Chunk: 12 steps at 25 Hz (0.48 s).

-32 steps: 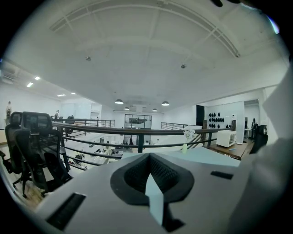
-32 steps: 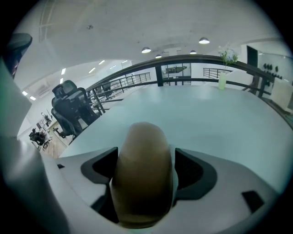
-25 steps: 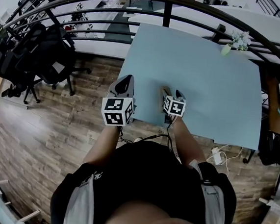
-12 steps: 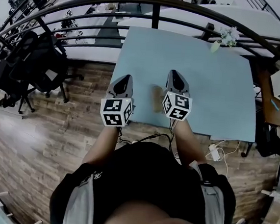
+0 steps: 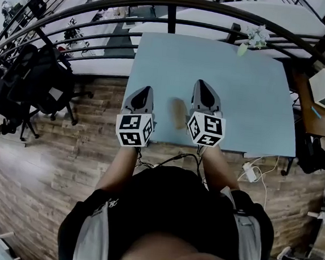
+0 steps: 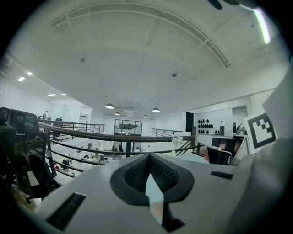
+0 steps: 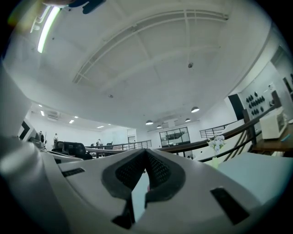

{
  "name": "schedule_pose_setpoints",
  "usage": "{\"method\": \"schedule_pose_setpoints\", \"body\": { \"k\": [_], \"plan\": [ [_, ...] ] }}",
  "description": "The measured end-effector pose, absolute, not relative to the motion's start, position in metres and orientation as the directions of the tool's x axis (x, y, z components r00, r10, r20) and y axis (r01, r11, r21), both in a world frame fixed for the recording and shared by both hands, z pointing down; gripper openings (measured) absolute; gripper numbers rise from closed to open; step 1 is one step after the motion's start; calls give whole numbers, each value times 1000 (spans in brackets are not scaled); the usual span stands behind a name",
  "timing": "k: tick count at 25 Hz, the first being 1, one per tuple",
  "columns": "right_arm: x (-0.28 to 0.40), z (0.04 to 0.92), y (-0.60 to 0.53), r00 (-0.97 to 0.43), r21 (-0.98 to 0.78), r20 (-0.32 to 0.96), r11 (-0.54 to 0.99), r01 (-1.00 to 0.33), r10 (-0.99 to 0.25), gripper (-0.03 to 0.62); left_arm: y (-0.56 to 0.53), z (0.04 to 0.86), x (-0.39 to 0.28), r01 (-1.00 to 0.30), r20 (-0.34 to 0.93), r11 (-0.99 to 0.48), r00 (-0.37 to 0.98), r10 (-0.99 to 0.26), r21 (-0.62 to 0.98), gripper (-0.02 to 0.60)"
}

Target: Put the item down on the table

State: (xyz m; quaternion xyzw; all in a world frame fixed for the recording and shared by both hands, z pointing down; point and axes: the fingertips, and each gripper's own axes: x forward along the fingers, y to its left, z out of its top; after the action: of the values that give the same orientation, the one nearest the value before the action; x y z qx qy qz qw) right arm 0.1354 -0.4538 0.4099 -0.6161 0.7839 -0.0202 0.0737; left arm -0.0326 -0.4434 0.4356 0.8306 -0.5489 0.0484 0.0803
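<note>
A small tan item (image 5: 177, 112) lies on the light blue table (image 5: 246, 94) near its front edge, between my two grippers and free of both. The left gripper (image 5: 145, 88) hovers at the table's near-left corner, shut, its tips (image 6: 149, 155) meeting with nothing in them. To the item's right, the right gripper (image 5: 203, 83) is held level above the table. Its jaws have just been closing and now stand shut and empty (image 7: 145, 151).
A small vase of white flowers (image 5: 253, 35) stands at the table's far edge, also in the right gripper view (image 7: 216, 145). A black railing (image 5: 175, 2) curves behind the table. Black office chairs (image 5: 30, 79) stand at left. A cable and adapter (image 5: 250, 173) lie on the wooden floor.
The right gripper has come up off the tan item and turned level beside the left one. The item stays on the table. The left gripper has barely shifted.
</note>
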Motion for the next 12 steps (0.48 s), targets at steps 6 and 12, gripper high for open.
{"method": "schedule_pose_setpoints", "body": {
  "k": [6,12],
  "plan": [
    [134,409,-445,-235,-128,-104,247,-960,-966,2,-440,433,-28,-913,159,-400,407,-899,74,8],
    [130,411,-445,-248,-130,-97,259,-957,-964,3,-438,430,-26,-911,154,-406,413,-898,73,8]
  ]
}}
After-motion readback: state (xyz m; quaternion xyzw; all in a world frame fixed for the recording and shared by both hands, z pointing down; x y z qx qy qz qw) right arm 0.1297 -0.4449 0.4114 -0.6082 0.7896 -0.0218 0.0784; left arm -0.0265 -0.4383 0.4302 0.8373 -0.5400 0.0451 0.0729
